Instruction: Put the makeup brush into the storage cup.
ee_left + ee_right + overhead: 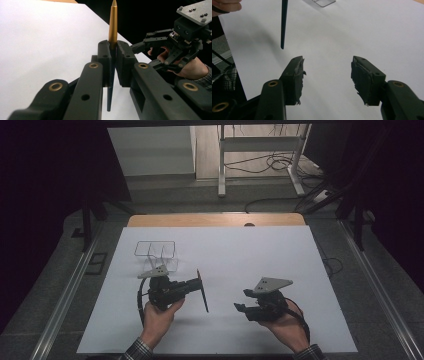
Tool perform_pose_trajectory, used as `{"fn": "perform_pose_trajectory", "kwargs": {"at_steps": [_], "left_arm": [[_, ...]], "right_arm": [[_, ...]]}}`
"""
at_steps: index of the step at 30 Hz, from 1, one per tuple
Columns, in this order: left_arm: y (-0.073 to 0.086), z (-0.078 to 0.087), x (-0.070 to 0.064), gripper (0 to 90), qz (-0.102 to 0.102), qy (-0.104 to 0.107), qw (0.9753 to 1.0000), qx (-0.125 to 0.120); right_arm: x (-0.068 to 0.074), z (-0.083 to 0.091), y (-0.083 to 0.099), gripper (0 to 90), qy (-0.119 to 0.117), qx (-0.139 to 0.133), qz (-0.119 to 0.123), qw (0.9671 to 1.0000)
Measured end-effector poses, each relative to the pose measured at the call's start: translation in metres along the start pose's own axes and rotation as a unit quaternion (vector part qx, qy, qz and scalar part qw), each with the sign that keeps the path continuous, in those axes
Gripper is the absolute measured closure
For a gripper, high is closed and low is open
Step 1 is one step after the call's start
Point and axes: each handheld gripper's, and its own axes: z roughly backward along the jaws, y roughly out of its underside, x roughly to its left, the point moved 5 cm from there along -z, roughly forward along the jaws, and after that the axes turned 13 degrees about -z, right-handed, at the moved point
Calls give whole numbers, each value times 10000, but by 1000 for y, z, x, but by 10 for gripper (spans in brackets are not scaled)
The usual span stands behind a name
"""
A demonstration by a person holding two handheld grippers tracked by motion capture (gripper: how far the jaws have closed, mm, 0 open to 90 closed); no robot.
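My left gripper (198, 287) (112, 50) is shut on a thin pen-like stick (203, 292) (113, 22). The stick is gold at one end and dark at the other. It is held crosswise above the white sheet (240, 255), left of centre. In the right gripper view the stick's dark pointed end (283, 22) hangs at the upper left. My right gripper (241, 300) (327, 72) is open and holds nothing. It hovers over the sheet to the right of the stick, apart from it. The left gripper view shows the right gripper (146, 40) held in a hand at the far right.
A clear, empty plastic box (156, 254) (323, 2) stands on the sheet just behind the left gripper. The wooden table edge (215, 219) shows beyond the sheet. Farther back are a metal frame leg (221, 165) and floor cables (280, 162).
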Motion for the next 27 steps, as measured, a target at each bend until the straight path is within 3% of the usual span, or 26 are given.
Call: {"fn": "perform_pose_trajectory", "kwargs": {"at_steps": [27], "left_arm": [[-4,23,9,832,-328,-595,9977,36]], "right_arm": [[-12,12,15,335,150,154,-118,9997]]}}
